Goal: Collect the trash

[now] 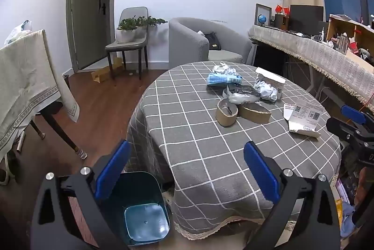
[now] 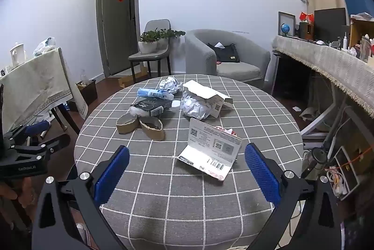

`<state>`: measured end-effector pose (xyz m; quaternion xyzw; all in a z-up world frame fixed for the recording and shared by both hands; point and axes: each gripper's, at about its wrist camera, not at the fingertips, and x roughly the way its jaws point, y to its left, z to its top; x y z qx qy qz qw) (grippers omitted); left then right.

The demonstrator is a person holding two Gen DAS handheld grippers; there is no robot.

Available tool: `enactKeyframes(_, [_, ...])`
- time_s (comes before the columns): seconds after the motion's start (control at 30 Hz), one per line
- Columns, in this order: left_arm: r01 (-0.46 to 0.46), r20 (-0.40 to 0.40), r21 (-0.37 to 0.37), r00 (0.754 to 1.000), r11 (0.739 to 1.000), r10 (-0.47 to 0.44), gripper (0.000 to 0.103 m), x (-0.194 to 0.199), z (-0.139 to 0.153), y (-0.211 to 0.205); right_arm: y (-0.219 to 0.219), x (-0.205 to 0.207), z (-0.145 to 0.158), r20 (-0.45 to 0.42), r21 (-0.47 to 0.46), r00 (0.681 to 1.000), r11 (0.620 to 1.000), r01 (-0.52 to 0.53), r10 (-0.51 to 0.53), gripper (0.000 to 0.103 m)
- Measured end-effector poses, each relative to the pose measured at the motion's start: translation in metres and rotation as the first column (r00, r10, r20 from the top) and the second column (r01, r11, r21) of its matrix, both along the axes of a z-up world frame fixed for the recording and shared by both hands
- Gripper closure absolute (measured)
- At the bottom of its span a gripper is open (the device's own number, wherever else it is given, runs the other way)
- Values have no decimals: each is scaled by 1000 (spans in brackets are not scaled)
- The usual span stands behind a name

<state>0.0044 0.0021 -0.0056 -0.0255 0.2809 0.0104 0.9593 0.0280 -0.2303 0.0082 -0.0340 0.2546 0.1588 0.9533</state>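
In the left wrist view, the left gripper [image 1: 185,170] hangs wide open and empty at the bottom of the frame, above the near edge of the grey checked tabletop [image 1: 198,133]; a teal bin [image 1: 142,210] stands on the floor at lower left, and the trash [image 1: 245,93] lies in a cluster right of centre. In the right wrist view, the right gripper [image 2: 187,174] is likewise spread wide and holds nothing, with a flattened white carton [image 2: 210,151] on the tabletop [image 2: 268,114] between its fingers, not touching them, and crumpled paper [image 2: 195,107], two cardboard rings [image 2: 140,125] and wrappers [image 2: 152,101] beyond, at mid-frame.
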Motion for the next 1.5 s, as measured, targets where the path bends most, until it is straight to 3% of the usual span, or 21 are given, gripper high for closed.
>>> enactKeyframes(1.5, [11,-8,-2,1000,1000,-11,4,-4,3,-3,-1,-2,-2,-2,5,1000,1000,-10,10,3])
